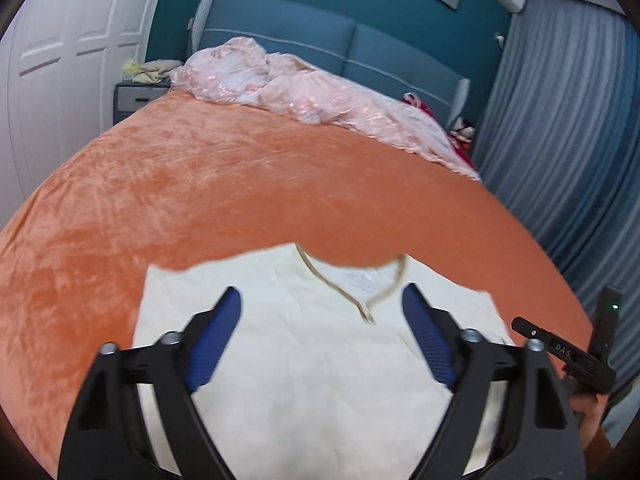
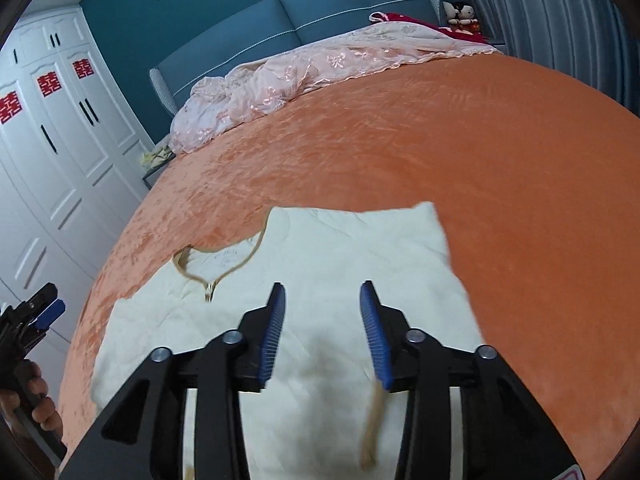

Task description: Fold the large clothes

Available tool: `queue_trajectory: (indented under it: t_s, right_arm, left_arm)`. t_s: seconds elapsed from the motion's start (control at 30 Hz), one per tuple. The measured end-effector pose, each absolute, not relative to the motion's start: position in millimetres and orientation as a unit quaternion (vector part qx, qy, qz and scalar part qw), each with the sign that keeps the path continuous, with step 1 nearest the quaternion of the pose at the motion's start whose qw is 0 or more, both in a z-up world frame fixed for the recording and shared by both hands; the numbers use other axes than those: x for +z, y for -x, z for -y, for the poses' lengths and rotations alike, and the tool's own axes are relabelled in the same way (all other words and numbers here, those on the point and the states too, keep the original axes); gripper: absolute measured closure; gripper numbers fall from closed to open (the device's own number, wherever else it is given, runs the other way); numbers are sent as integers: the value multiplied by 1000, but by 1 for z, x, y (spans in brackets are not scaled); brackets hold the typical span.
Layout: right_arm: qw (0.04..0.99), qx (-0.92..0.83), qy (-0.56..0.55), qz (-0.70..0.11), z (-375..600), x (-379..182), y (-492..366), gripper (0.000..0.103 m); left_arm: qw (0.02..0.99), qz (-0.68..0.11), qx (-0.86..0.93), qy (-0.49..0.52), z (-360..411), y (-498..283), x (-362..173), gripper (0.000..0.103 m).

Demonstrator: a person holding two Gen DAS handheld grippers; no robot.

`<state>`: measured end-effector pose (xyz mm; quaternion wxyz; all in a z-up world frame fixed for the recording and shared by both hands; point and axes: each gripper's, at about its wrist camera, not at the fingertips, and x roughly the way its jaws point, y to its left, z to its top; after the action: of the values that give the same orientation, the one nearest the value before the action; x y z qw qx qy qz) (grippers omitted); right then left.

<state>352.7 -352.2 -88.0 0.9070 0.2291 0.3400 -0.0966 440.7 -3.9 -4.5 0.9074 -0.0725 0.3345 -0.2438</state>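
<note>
Garment (image 1: 304, 368): cream, tan trim along neckline. Bedspread (image 1: 200, 184): orange, mottled plush sheen. Quilt (image 1: 304, 88): pale pink with shiny floral embroidery. Headboard (image 2: 320, 12) and wall: teal-blue, white piping on headboard. Wardrobe (image 2: 60, 140): white, red paper-cut characters. Curtain (image 1: 560, 152): grey-blue. Gripper pads (image 2: 274, 328): blue, ribbed; frames black.

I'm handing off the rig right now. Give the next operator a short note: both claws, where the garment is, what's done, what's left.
Left claw: open, empty, above the cream garment, near its V-neck.
Right claw: open, empty, over the garment's right half.
The garment lies on the orange bedspread, neckline toward the headboard. Its sides look turned in and no sleeves show, though blur makes this uncertain. A tan strip shows near the right claw.
Left to do: likely grip the near end and fold it toward the neckline.
</note>
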Motion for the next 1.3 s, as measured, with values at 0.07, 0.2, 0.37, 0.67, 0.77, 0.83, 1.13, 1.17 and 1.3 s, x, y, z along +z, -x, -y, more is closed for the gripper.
queue_trajectory:
  t_s: [0.07, 0.2, 0.37, 0.67, 0.77, 0.83, 1.13, 1.17, 1.3]
  right_arm:
    - [905, -112, -217, -348, 355, -85, -301, 54]
    - [887, -127, -209, -391, 355, -88, -203, 45]
    - [863, -141, -234, -425, 354, -106, -104, 32]
    - [825, -136, -331, -436, 338, -156, -49, 30]
    - [811, -119, -392, -419, 340, -161, -54, 30]
    - [801, -109, -425, -409, 340, -161, -59, 56]
    - [837, -71, -364, -403, 325, -101, -44, 98]
    - [843, -62, -347, -407, 321, -91, -38, 98]
    - [854, -26, -253, -455, 300, -61, -1, 98]
  left_arm:
    - [902, -358, -233, 58, -13, -405, -7, 20]
    - [878, -440, -177, 61, -71, -336, -43, 20]
    - [835, -517, -108, 152, -159, -263, -95, 20]
    - [794, -520, -116, 293, -184, -215, -125, 21]
    - [786, -530, -119, 295, -164, -225, -130, 31]
    - [786, -537, -106, 286, -153, -229, -130, 56]
    - [809, -508, -136, 261, -161, -188, -75, 94]
    - [811, -508, -140, 252, -162, -180, -67, 95]
    - [817, -519, -158, 195, -166, -137, -38, 95]
